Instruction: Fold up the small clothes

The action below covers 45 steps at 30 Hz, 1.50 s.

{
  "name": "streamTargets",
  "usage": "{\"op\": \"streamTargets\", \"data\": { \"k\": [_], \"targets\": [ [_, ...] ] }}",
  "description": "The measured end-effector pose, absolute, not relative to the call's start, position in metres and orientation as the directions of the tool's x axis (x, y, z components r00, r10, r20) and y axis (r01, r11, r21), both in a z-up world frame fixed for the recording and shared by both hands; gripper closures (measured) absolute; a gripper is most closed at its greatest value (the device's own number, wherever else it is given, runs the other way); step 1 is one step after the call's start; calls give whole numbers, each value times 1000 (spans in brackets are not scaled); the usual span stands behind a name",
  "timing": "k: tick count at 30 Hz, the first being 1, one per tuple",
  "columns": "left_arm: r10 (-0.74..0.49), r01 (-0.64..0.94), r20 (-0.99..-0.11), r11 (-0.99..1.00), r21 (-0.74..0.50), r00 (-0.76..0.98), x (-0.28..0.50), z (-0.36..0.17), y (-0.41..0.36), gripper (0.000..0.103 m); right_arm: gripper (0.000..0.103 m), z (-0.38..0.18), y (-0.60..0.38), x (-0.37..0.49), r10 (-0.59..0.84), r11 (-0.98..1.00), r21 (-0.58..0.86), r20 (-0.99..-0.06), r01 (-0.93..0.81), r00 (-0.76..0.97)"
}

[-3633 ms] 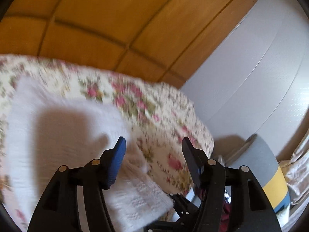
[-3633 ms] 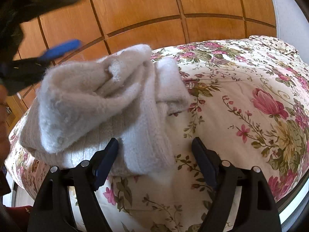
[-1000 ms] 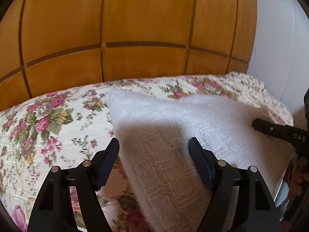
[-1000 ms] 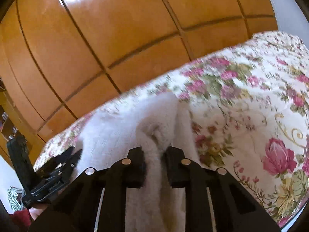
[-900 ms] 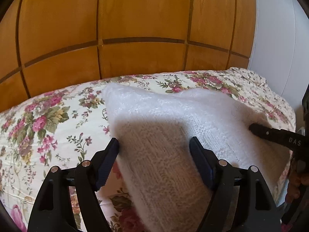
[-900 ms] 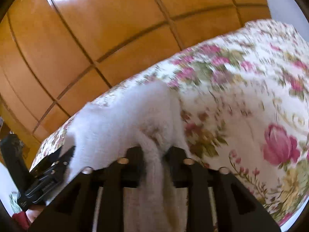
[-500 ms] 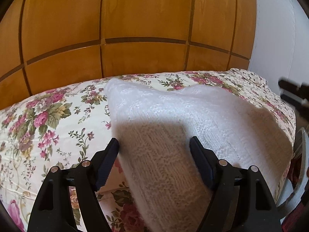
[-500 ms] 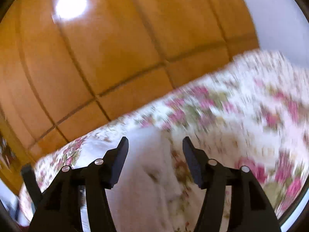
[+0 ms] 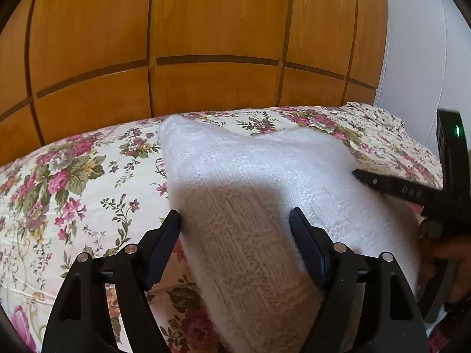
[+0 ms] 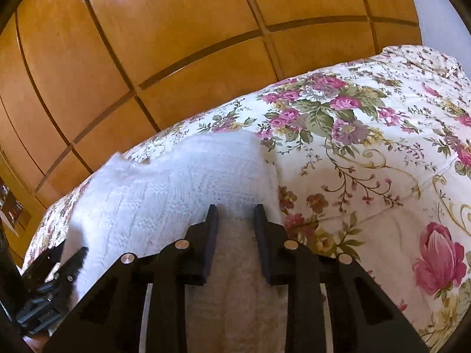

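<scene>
Your white knit garment [image 9: 265,194] lies folded on the floral bedspread [image 9: 73,182], near the bed's front edge, with wooden wardrobe panels [image 9: 206,44] behind.

Left gripper [image 9: 235,220]: fingers stand wide apart. A thick folded end of the knit runs between them and down out of the bottom of the view. The left finger's [image 9: 164,241] pad sits at the fold's edge; whether either pad presses the wool you cannot tell, as the fluff hides the contact lines.

Right gripper [image 10: 235,214]: your jaws have just been closing and now stand narrowly apart, with a strip of the knit [image 10: 188,194] lying in the gap. The tips sit over the garment's right-hand edge, just beside bare bedspread [image 10: 382,161]. Whether the pads actually pinch the wool is unclear; the cloth under them is in shadow.

Hard to read:
- In the left wrist view, your right gripper [image 9: 394,188] comes in from the right edge, its tip over the knit's far side; a hand behind it is dark and cut off.
- In the right wrist view, the left gripper [image 10: 59,267] shows only as black parts at the lower left corner.
- The garment's near end is cut off in both views.
</scene>
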<state>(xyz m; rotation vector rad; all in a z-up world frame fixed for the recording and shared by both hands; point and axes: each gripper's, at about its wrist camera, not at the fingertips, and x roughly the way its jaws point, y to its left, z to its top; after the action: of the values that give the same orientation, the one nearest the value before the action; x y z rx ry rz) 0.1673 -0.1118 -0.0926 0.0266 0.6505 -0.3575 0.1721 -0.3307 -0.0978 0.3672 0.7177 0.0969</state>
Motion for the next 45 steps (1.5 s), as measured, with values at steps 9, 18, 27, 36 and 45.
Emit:
{"op": "streamTargets", "data": {
  "k": [9,18,27,36,45],
  "targets": [
    [-354,352,-565,929,-116,746,174,-50,-127,28,79,-100,-333,163,211,916,398,-576,46,790],
    [-287,336,-656,940,-53,698,208,-89,-132,16,79,-102,-336,160,225,906,422,-553,37,802],
    [-313,328,-635,940,-99,707,200,-92,-124,16,78,-105,-338,157,239,894,447,-526,26,817],
    [-385,297,-617,923,-246,686,185,-97,-103,16,78,-107,-340,156,243,890,456,-517,24,821],
    [-415,293,-619,910,-295,667,181,-100,-99,16,78,-109,-340,155,250,882,471,-507,22,825]
  ]
}}
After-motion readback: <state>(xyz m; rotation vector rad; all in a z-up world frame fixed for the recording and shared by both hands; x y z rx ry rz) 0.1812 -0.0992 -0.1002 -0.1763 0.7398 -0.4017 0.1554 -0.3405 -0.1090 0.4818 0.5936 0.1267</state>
